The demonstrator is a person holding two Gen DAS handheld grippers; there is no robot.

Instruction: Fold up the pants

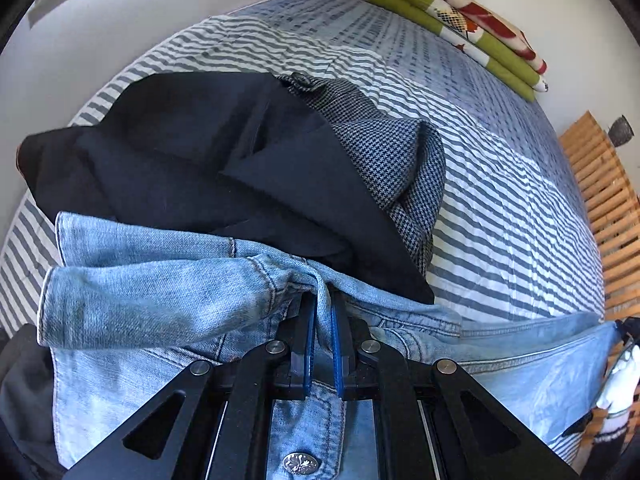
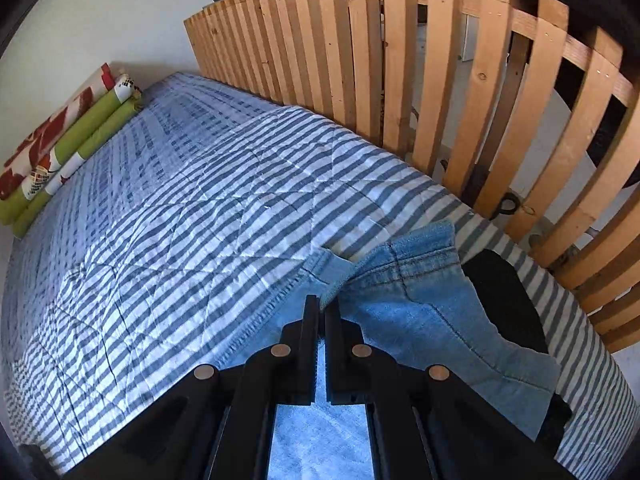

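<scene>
Light blue jeans (image 1: 152, 300) lie across the near edge of the striped bed, waistband and metal button (image 1: 300, 463) under my left gripper. My left gripper (image 1: 323, 300) is shut on a belt loop and fold of the jeans' waist. In the right wrist view the hem end of the jeans (image 2: 424, 292) drapes over the bed's right edge. My right gripper (image 2: 322, 306) is shut on a fold of that denim near the hem. Both pairs of fingers are black with the cloth pinched between them.
Dark navy pants (image 1: 192, 160) and a grey houndstooth garment (image 1: 392, 160) are piled behind the jeans. The striped quilt (image 2: 192, 208) covers the bed. Folded green and floral bedding (image 1: 460, 20) lies at the far end. A wooden slatted rail (image 2: 400, 72) borders the right side.
</scene>
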